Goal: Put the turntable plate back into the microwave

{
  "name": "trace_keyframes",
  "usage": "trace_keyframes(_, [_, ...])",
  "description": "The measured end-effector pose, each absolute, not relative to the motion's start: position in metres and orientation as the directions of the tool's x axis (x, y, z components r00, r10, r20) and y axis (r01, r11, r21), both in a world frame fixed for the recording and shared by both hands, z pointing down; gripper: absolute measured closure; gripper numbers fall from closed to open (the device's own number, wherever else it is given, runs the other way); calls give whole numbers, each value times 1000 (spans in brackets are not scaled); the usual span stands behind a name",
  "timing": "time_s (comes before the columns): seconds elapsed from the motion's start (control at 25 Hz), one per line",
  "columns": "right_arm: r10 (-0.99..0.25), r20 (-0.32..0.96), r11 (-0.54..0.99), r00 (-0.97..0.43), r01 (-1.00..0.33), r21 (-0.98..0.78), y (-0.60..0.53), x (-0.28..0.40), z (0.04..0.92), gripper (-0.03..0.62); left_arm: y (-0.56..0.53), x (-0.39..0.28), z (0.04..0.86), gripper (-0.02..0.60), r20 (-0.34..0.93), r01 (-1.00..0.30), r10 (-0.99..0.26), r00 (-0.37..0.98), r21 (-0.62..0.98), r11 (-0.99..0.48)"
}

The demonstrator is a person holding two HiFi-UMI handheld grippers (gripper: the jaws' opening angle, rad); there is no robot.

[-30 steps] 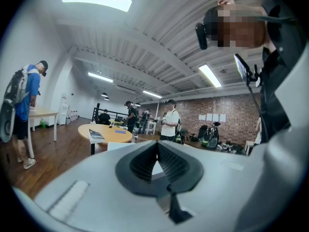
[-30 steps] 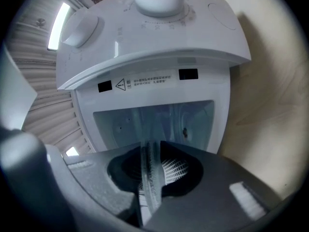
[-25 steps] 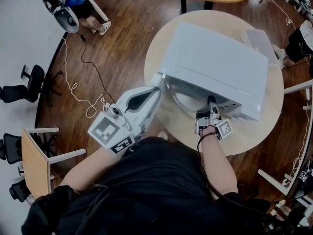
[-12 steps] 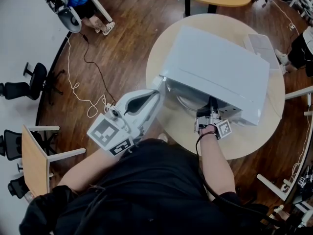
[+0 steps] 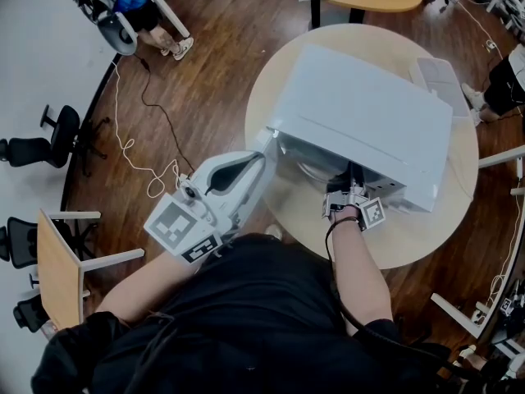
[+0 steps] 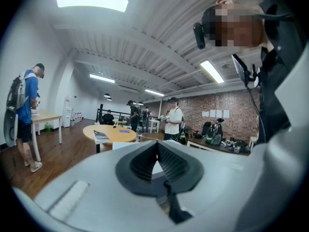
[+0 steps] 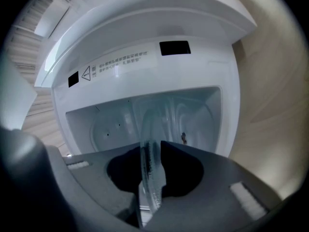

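Right gripper [image 7: 152,151]: jaws pinch the rim of the glass turntable plate [image 7: 153,124]. The plate shows edge-on between the pads, at centre frame in the right gripper view. In the head view this gripper [image 5: 353,180] sits right of centre, its tips at the microwave's opening.

Left gripper [image 6: 156,146]: jaws pressed together at the tips, nothing between them. In the head view it [image 5: 259,159] lies left of centre, its tips just beside the microwave's lower-left corner. Contact cannot be judged.

Round wooden table [image 5: 426,228]: upper right of the head view, carrying the microwave.

White microwave [image 5: 361,113]: open side faces the lower edge of the frame. In the right gripper view its open cavity [image 7: 108,127] fills mid-frame.

Turntable plate in the head view [image 5: 308,169]: part of its curve shows at the opening, under the microwave's front edge. Its far part reaches into the cavity and its near rim is in the right jaws.

Warning label [image 7: 116,64]: on the frame strip above the cavity. Print too small to read.
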State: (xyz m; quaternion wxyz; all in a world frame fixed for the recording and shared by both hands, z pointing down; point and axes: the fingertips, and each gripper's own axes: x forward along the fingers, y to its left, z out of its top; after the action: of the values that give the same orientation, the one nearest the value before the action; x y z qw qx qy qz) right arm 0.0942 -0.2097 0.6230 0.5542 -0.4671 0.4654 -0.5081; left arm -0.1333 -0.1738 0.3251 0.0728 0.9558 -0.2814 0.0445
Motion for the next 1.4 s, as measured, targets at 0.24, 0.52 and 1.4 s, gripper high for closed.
trace_keyframes(0.24, [-998,-26,33,62,116,-993,-212,97,625,540,-176,-138,323,575,123,-552,-539,833,117,-826])
trace_keyframes(0.52, [-996,-10,21,91,122,-992,-214,103,631,540,-176,-138,326,577,131,-551,-537,833,123,-825])
trace_keyframes(1.4, [-985,-18,34,171,91,-995,-247,133,658,536,-177,-161,333,575,163,-606,-585,794,131,-785])
